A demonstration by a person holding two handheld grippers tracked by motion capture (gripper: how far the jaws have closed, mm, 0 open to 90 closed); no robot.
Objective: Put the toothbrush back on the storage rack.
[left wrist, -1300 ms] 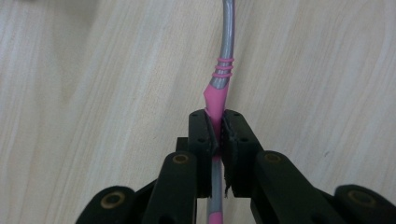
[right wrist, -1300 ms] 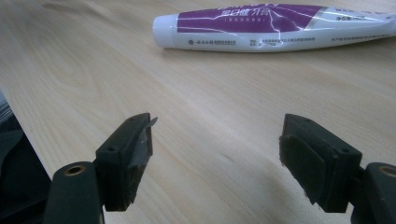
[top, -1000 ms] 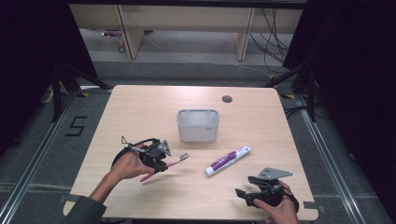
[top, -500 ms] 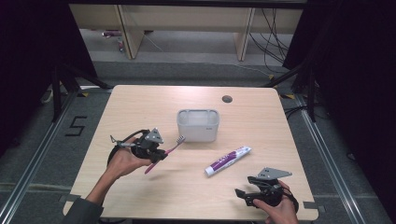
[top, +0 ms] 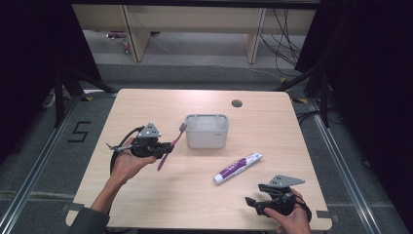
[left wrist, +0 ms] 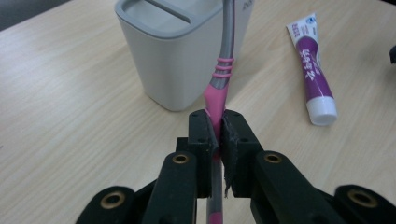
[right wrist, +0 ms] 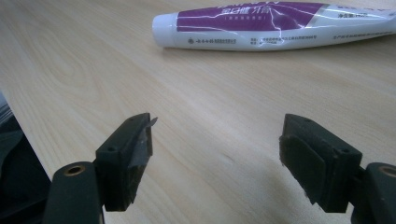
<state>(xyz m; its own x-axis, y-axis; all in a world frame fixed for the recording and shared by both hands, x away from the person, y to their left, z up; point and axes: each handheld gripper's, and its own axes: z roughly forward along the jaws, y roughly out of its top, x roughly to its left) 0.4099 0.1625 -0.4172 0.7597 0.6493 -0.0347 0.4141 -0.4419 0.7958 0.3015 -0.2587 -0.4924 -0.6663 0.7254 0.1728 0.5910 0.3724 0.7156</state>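
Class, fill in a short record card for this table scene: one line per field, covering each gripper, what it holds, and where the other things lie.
left gripper: shut on the toothbrush, lifted off the table
toothbrush head: points toward the holder
holder: grey-white, upright, mid-table
toothpaste tube: lies flat, cap toward the person, untouched
right gripper: open, nothing between its jaws, near the table's front edge
table: light wood

Toothpaste tube (top: 237,167) flat on table (top: 146,195); dark grommet hole (top: 236,103) near far edge; floor marking "5" (top: 78,131).
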